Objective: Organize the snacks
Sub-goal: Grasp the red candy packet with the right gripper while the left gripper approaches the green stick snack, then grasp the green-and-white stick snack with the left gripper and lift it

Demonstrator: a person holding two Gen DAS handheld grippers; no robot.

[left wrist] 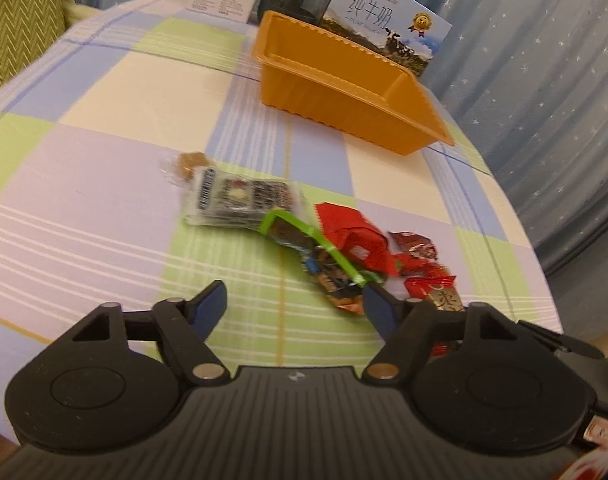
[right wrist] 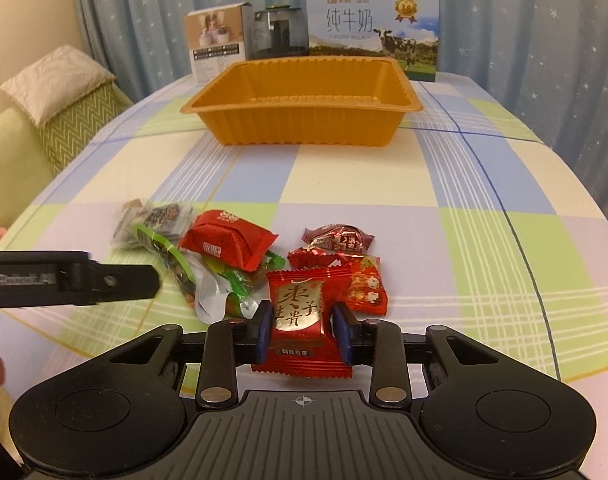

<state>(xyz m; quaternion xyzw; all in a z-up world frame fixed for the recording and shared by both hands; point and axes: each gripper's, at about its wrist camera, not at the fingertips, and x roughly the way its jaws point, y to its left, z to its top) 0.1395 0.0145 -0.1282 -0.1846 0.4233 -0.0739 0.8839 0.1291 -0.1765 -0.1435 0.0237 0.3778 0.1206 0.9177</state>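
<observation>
Right tongs (right wrist: pixel 302 334) clamped on a red candy packet (right wrist: pixel 300 320) to move it into the orange tray (right wrist: pixel 304 128); left tongs (left wrist: pixel 294 304) apart, empty.

My table (right wrist: pixel 483 168) wears a checked cloth (left wrist: pixel 104 152) in pale green, blue, lilac and cream. Behind it a blue curtain (right wrist: pixel 523 28) dotted with white stars hangs across the whole back. To my left stands a green sofa (right wrist: pixel 20 148) with a zigzag-patterned arm and a cream cushion (right wrist: pixel 52 84) on top. The light is warm and yellowish.
</observation>
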